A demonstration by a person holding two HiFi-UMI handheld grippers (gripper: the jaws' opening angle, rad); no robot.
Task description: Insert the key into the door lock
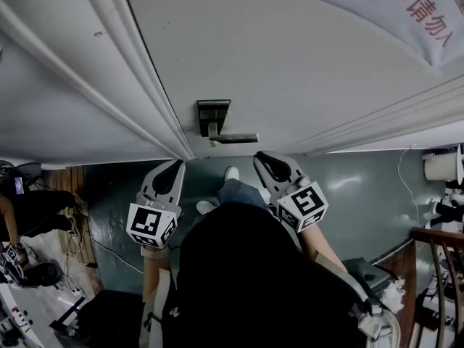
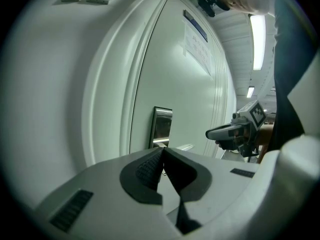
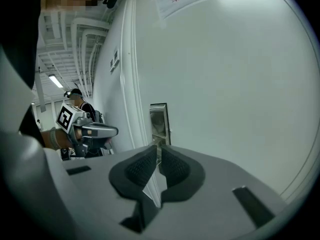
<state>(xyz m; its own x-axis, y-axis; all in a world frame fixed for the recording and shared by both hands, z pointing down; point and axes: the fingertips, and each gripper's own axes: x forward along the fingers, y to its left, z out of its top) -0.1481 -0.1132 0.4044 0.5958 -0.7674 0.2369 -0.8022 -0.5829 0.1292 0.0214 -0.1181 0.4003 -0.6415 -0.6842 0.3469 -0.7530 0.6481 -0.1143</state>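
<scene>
Door (image 1: 290, 56) bears a notice (image 1: 409, 9), red print reading "非请勿入". Left gripper (image 1: 172, 170) and right gripper (image 1: 262, 159) sit near the lock (image 1: 212, 116), jaws closed, nothing visible between them.

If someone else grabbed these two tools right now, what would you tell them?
Left gripper: jaws together, nothing seen in them, short of the door.
Right gripper: jaws all but together, no key seen.
Lock plate and its handle are just ahead of both, untouched.
Done: nothing visible. Left: get the key, put it in the lock.
</scene>
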